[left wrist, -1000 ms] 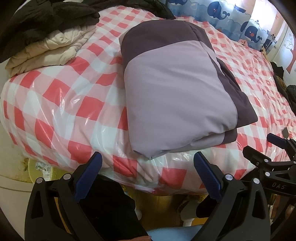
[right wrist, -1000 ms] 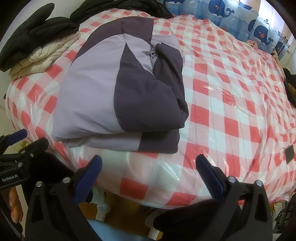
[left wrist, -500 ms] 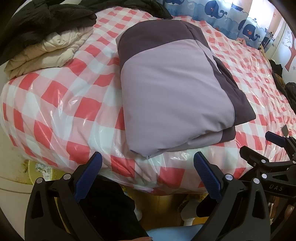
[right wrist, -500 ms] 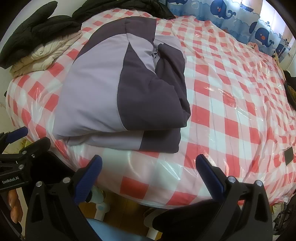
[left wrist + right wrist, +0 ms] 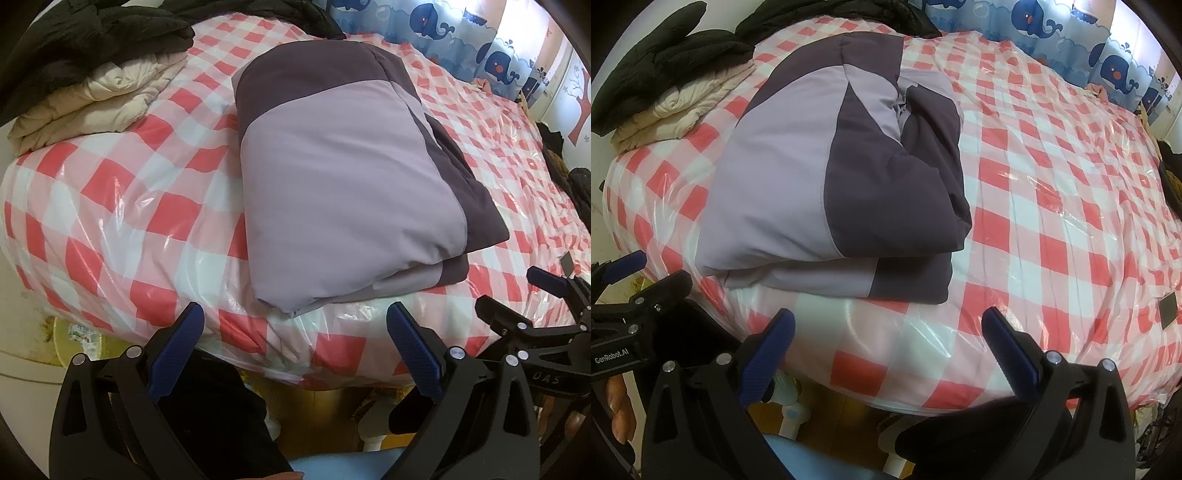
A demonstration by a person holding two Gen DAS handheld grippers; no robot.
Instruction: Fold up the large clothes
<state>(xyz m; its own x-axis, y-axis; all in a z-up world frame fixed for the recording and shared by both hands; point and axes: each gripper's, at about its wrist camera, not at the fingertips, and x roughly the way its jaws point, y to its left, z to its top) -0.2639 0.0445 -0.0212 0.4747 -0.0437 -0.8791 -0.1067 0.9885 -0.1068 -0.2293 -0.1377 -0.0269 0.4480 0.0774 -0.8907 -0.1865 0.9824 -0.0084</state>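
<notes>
Slippage is our worry: with left gripper (image 5: 291,332) and right gripper (image 5: 886,334) both spread wide and empty off the bed's (image 5: 110,206) near edge, the folded purple jacket (image 5: 343,177) could slide on the glossy plastic cover.

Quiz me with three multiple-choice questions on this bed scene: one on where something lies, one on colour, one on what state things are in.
1. Where does the cream quilted garment lie?
A. at the bed's far left corner, under black clothing
B. on the floor
C. on the purple jacket

2. What colours is the folded jacket?
A. green and white
B. lilac and dark purple
C. all black

3. How are the left tongs and right tongs?
A. both clamped on the jacket
B. one clamped on it
C. both open, holding nothing

Answers: 1 A, black clothing rests over it; 2 B, two-tone panels show; 3 C, the blue pads stand wide apart, short of the jacket.
</notes>
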